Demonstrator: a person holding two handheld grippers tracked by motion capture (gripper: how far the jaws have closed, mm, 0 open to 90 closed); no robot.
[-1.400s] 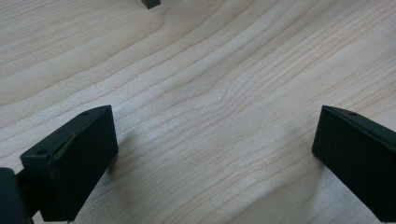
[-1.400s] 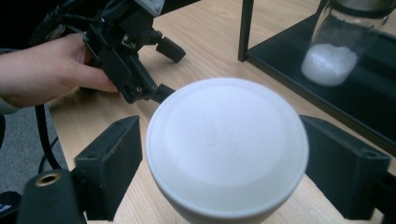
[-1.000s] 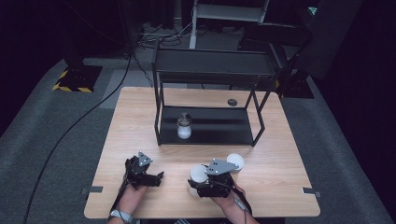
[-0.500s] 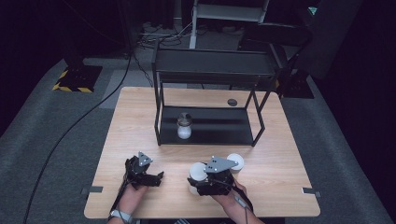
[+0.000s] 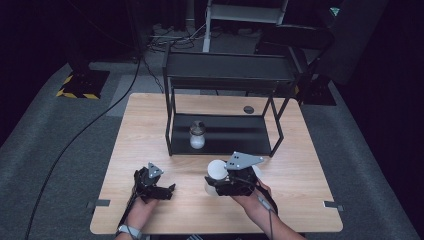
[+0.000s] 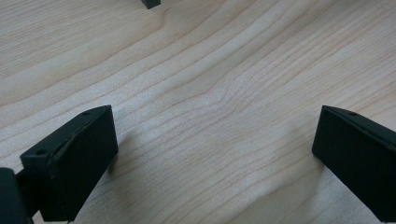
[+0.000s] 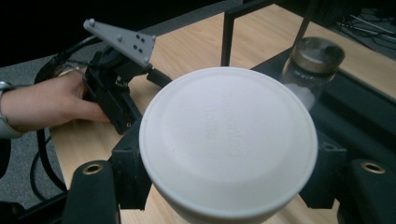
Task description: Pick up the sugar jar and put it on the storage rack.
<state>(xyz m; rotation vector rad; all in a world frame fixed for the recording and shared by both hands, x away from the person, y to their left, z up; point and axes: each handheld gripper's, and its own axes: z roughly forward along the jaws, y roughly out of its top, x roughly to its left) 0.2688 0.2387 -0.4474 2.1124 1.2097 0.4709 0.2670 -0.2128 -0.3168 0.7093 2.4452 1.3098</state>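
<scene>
The right tongs (image 5: 220,181) are clamped on a white-lidded container (image 5: 216,171), one black jaw pressed to each side of it just under the lid. The container sits near the front of the wooden counter (image 5: 150,125), just ahead of the black metal shelf rack (image 5: 225,80). In the right gripper view the container's round white lid (image 7: 229,140) is close up between the jaws. On the rack's lower shelf stands a small glass jar (image 5: 197,135) with a metal cap and white contents. The left tongs (image 5: 167,189) rest low over the counter to the left, well apart from the container, jaws spread wide with bare wood between them.
</scene>
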